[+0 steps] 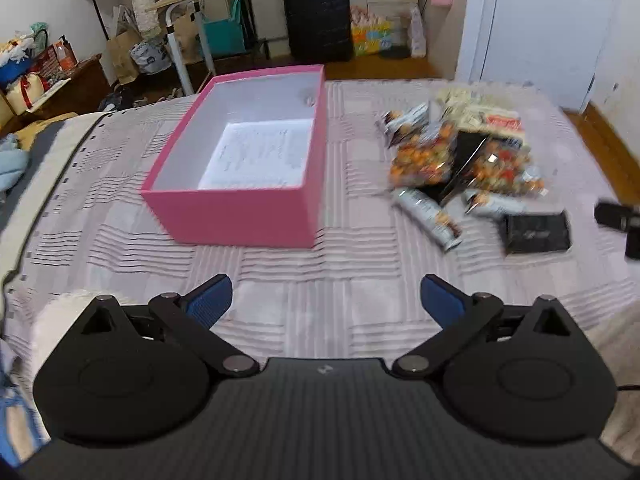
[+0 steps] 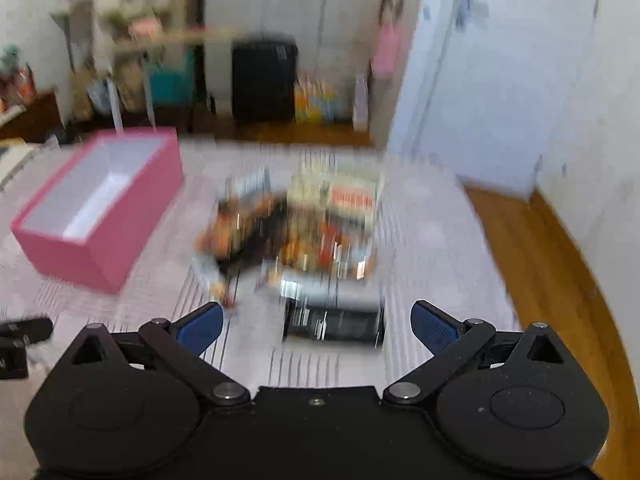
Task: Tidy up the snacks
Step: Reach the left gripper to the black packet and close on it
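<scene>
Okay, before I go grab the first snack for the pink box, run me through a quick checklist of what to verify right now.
1. Left gripper open and holding nothing: ok.
2. Right gripper open and holding nothing: ok.
3. Pink box lidless, nothing inside, room for snacks: ok.
4. Snack pile beside the box, all still outside it: ok.
5. Black packet lies apart from the pile, nearest the right gripper, between its fingers' line: ok.
6. Right view sharp enough to aim: not ok, it is motion-blurred.
</scene>
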Demonstrator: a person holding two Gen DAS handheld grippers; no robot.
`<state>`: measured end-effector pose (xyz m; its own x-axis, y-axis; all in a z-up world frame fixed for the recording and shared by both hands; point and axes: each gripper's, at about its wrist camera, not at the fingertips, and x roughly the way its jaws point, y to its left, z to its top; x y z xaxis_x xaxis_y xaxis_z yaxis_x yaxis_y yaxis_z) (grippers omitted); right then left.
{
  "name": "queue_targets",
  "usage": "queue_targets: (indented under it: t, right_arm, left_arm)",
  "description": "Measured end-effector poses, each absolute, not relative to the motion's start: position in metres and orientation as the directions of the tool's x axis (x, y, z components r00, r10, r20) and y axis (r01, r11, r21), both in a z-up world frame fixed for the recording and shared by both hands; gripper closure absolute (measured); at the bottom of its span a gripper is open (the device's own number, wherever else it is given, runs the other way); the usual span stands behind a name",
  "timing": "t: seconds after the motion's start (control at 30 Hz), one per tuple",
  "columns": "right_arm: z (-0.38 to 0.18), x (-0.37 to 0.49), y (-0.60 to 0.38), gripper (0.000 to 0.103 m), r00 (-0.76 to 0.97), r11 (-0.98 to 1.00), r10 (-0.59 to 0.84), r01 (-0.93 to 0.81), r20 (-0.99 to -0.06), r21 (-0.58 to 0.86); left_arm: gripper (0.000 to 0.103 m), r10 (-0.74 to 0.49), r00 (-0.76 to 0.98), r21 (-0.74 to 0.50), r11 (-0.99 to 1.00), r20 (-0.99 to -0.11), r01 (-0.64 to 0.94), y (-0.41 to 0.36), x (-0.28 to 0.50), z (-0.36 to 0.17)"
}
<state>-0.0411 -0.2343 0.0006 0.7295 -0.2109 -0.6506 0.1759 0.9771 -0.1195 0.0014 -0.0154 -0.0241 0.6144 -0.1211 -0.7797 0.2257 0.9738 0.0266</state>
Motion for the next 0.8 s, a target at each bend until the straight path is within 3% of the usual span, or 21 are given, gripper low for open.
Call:
queue_targets:
  t: [0.17, 0.3, 0.43, 0.63, 0.8]
  right_arm:
    - [0.001, -0.026, -0.266, 0.001, 0.778, 0.98, -0.197, 0.133, -0.596, -0.15]
    - [-0.023, 0.009, -0.304, 0.002, 0.678, 0.976, -0.209, 0.191, -0.704, -0.106]
    - [-0.054, 0.04, -0.348, 0.003, 0.566, 0.971, -0.069, 0.229, -0.822, 0.076]
    - [-0.101, 0.057, -0.379, 0.009, 0.498, 0.949, -0.091, 0.306, -0.862, 0.077]
    - [-0.126, 0.061, -0.4, 0.013, 0.453, 0.921, 0.0, 0.348, -0.891, 0.177]
  left_arm:
    - [0.003, -0.2, 0.626, 0.022, 0.944, -0.754, 0.328, -0.048, 0.011, -0.018]
    - [0.003, -0.318, 0.625, -0.027, 0.903, -0.713, 0.429, -0.08, 0.025, -0.017]
    - [0.003, -0.364, 0.616, -0.049, 0.883, -0.698, 0.467, -0.118, 0.045, -0.029]
    - [0.004, -0.357, 0.511, -0.089, 0.875, -0.782, 0.476, -0.169, 0.082, -0.075]
    - [0.006, -0.349, 0.497, -0.084, 0.874, -0.794, 0.479, -0.188, 0.086, -0.113]
